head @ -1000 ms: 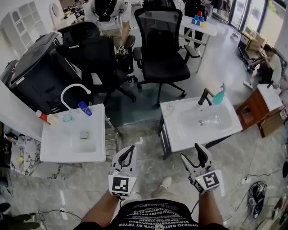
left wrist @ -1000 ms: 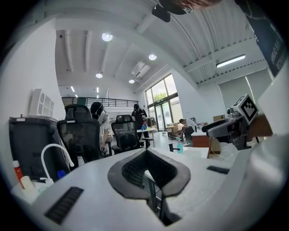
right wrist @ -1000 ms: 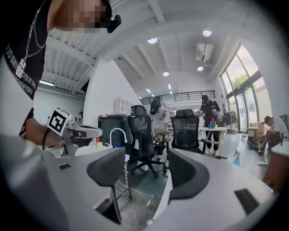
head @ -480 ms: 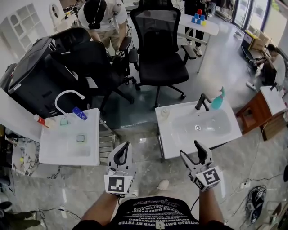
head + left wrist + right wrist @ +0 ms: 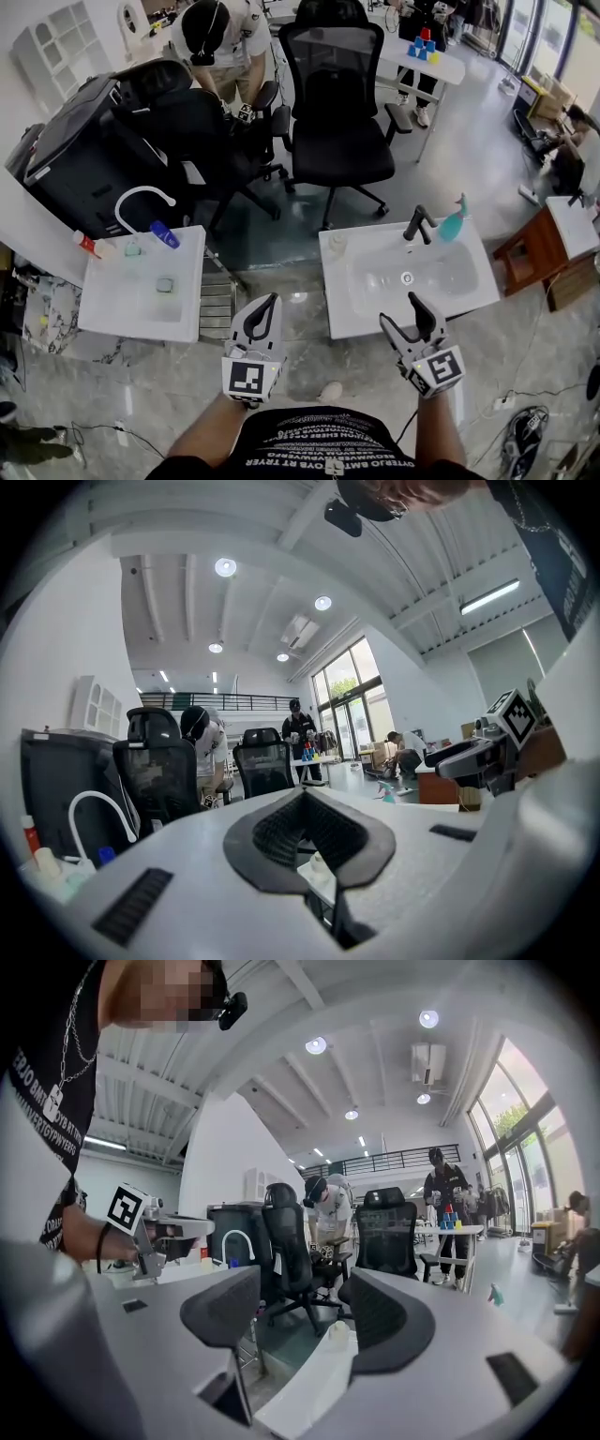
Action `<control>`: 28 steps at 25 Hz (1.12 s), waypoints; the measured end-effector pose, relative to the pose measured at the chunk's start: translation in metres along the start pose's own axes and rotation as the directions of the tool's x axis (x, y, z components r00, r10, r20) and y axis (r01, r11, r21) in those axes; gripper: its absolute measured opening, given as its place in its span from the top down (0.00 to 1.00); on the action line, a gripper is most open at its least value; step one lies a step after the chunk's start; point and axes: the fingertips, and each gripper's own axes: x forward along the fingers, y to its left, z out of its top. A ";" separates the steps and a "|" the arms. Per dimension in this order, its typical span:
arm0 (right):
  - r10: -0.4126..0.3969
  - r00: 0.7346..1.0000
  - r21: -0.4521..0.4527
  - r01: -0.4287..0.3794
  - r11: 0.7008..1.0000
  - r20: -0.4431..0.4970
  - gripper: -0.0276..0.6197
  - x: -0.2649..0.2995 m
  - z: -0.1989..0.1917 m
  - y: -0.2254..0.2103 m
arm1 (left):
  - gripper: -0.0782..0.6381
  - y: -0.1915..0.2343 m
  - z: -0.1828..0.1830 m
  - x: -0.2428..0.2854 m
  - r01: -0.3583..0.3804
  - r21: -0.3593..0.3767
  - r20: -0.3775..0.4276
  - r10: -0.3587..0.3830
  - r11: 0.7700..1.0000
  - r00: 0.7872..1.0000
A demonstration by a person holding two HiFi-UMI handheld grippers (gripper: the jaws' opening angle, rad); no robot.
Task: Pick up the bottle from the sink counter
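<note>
On sink counter (image 5: 352, 314): sm. bottle (image 5: 337, 242), writing indiscernible.

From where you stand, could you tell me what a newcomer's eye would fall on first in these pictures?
The right sink counter stands out, with a black faucet and a teal spray bottle at its back edge; the left sink counter sits apart from it. Black office chairs crowd beyond them. At the bottom, the left hand-held gripper is shut and the right hand-held gripper open, both empty.
</note>
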 end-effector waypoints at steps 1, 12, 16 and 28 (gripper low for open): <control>0.003 1.000 0.005 -0.003 1.000 -0.001 0.53 -0.001 -0.001 0.000 | 0.89 -0.002 0.000 0.000 -0.005 0.002 -0.005 0.005 1.000 1.000; 0.026 1.000 -0.010 -0.026 1.000 -0.014 0.53 0.006 -0.001 -0.009 | 0.89 0.002 0.009 0.009 -0.040 -0.011 0.026 0.041 0.999 0.999; 0.020 1.000 -0.022 -0.021 1.000 -0.018 0.53 0.019 0.000 -0.017 | 0.89 0.007 0.005 0.025 -0.030 -0.011 0.034 0.030 0.999 0.999; -0.022 0.995 -0.016 0.020 1.000 -0.102 0.51 0.101 -0.026 -0.063 | 0.89 0.050 0.002 0.107 0.011 -0.035 0.039 -0.009 0.999 0.999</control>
